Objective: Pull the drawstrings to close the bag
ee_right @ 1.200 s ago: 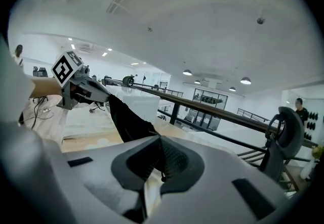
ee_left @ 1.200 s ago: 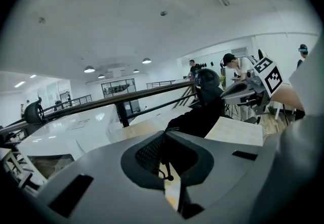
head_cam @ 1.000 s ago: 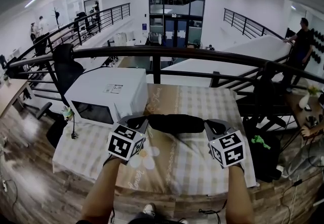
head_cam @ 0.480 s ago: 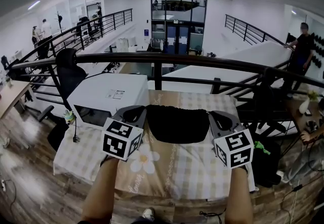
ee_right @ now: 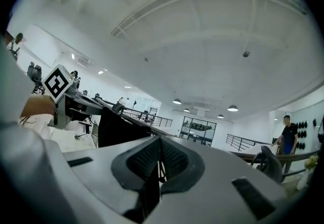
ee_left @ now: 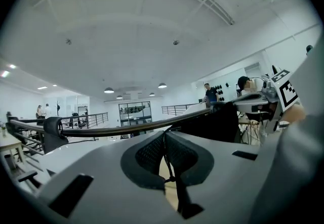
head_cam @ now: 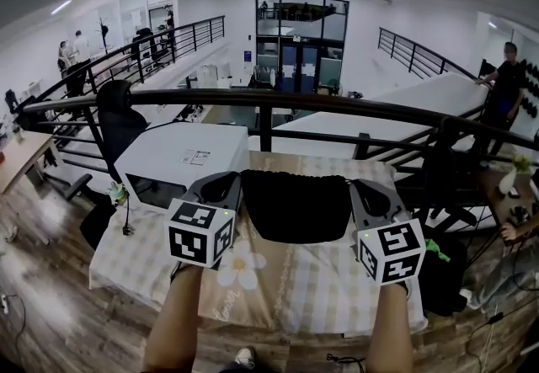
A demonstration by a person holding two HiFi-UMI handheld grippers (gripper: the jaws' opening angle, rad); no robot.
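A black drawstring bag (head_cam: 295, 207) hangs spread between my two grippers, above the checked tablecloth (head_cam: 328, 279). The left gripper (head_cam: 227, 188) is at the bag's left top corner, shut on a thin dark drawstring (ee_left: 173, 177) that runs down between its pads. The right gripper (head_cam: 364, 194) holds the right top corner, shut on the other drawstring (ee_right: 151, 194). In the left gripper view (ee_left: 164, 149) the bag (ee_left: 212, 124) shows to the right; in the right gripper view (ee_right: 160, 160) the bag (ee_right: 114, 129) shows to the left.
A white microwave-like box (head_cam: 181, 157) stands on the table's far left. A dark railing (head_cam: 269, 102) runs just behind the table. A black bag and green item (head_cam: 434, 237) sit off the right edge. A person (head_cam: 505, 81) stands far right.
The bag was a flat, low bundle on the cloth; both grippers have risen and it now hangs open as a tall dark rectangle between them.
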